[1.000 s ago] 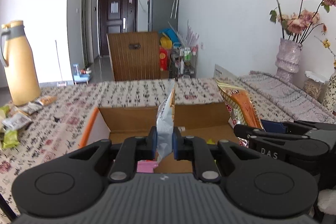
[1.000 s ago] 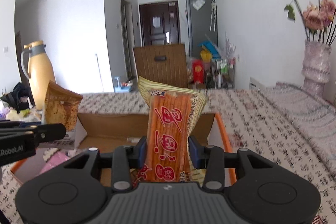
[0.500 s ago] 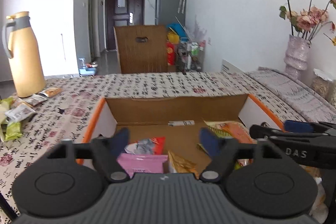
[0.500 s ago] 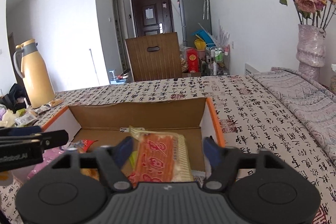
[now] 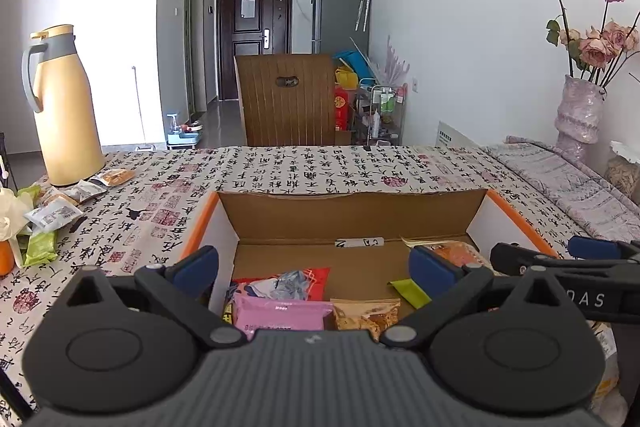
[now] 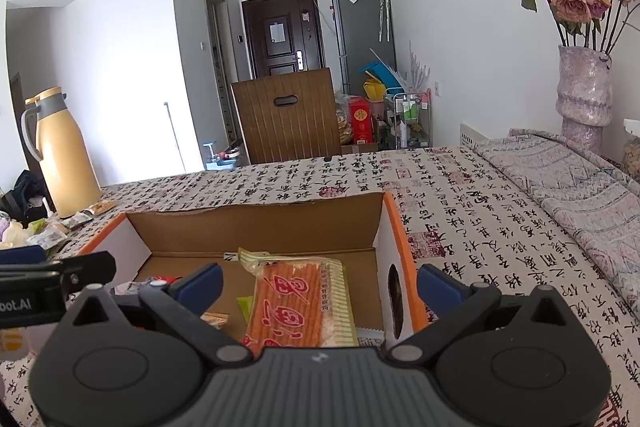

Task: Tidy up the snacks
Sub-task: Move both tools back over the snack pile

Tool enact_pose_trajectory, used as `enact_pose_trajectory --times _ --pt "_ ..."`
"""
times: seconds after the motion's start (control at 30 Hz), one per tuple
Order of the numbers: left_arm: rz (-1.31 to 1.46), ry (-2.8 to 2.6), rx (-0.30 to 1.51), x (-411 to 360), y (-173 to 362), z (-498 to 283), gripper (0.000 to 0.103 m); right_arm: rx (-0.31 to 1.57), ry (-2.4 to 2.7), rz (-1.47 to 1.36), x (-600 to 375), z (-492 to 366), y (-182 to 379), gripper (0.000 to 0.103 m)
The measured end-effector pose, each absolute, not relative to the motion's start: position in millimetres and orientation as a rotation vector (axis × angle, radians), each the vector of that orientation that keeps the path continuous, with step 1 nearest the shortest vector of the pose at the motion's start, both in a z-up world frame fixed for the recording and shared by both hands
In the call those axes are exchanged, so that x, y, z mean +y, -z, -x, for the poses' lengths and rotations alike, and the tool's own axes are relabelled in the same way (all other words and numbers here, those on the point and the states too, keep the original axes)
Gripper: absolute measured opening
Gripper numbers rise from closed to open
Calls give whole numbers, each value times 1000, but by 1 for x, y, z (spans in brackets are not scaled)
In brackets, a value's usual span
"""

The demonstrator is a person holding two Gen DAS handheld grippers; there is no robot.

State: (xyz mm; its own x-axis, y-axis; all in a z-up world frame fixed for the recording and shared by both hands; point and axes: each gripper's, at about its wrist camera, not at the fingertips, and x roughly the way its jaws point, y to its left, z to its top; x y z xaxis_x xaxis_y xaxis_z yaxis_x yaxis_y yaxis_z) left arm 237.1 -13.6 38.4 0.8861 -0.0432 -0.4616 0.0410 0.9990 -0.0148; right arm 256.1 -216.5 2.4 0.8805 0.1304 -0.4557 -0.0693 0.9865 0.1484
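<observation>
An open cardboard box [image 5: 352, 215] with orange edges stands on the patterned tablecloth. My left gripper [image 5: 314, 265] hangs over its near left part, jaws opening wide, pads touching nothing. Below it in the box lie a pink packet [image 5: 280, 313], a red and silver packet [image 5: 292, 281], a brown packet [image 5: 368, 313] and a green one [image 5: 408, 291]. My right gripper [image 6: 320, 285] hovers over the same box [image 6: 256, 231], jaws opening. The orange striped snack pack [image 6: 292, 303] lies loose on the box floor under it, no pad on it.
Several loose snack packets [image 5: 60, 211] lie at the table's left by a yellow thermos jug [image 5: 64, 107]. A vase of dried roses [image 6: 584, 87] stands at the right on a grey cloth. A wooden chair back [image 5: 286, 99] is behind the table.
Both grippers went from shut on snack packs to wide open. The silver-edged pack and the orange striped pack dropped into the box.
</observation>
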Motion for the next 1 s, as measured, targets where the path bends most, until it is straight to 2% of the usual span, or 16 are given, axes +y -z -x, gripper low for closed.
enact_pose_trajectory --times 0.6,1.0 --pt "1 5 463 -9 -62 -188 103 445 -115 -117 -214 -202 -28 103" --pt "3 -11 494 -4 -55 -145 103 462 -123 -95 -215 -153 -27 103"
